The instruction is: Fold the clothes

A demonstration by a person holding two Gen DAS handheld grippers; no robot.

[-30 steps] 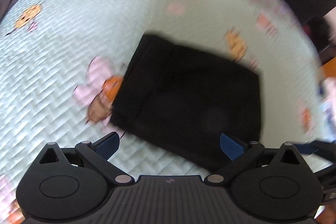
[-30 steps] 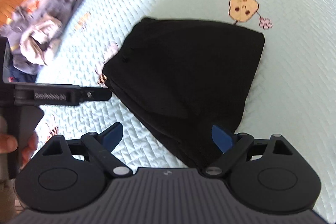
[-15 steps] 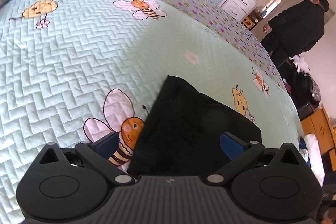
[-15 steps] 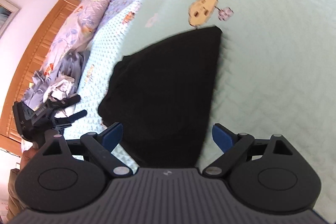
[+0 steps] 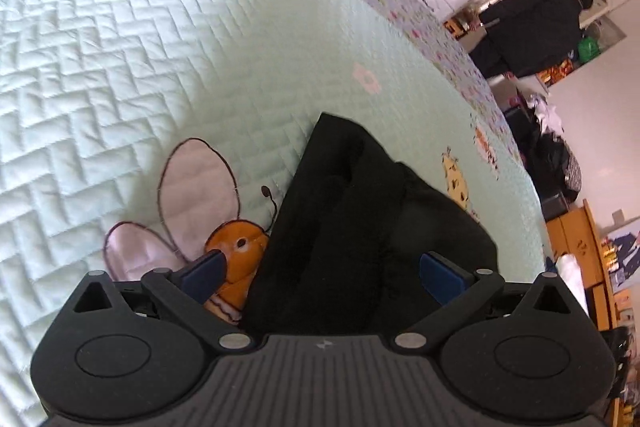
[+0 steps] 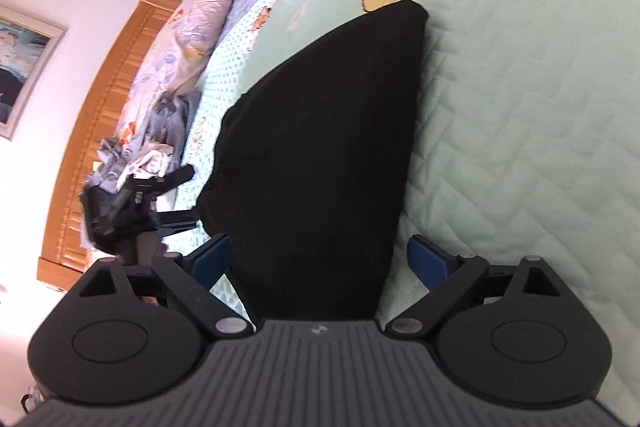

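Lay folded near the bed's [image 5: 168, 59] middle: black garment [image 6: 320, 147]. Stood spread and unclenched at its near edge: left gripper [image 5: 320, 273], right gripper [image 6: 320, 259]. Risked pinching only the top layer, undoing the fold.

The folded black cloth [image 6: 320, 155] lies flat on the green quilt [image 6: 520, 107]. To the right of the cloth and past its far tip the quilt is bare, so there is lots of room. Left of the cloth, the left gripper [image 6: 180, 195] is in the way, close to its edge. Far behind that, a pile of clothes [image 6: 148, 147] sits by the wooden headboard [image 6: 88, 131]
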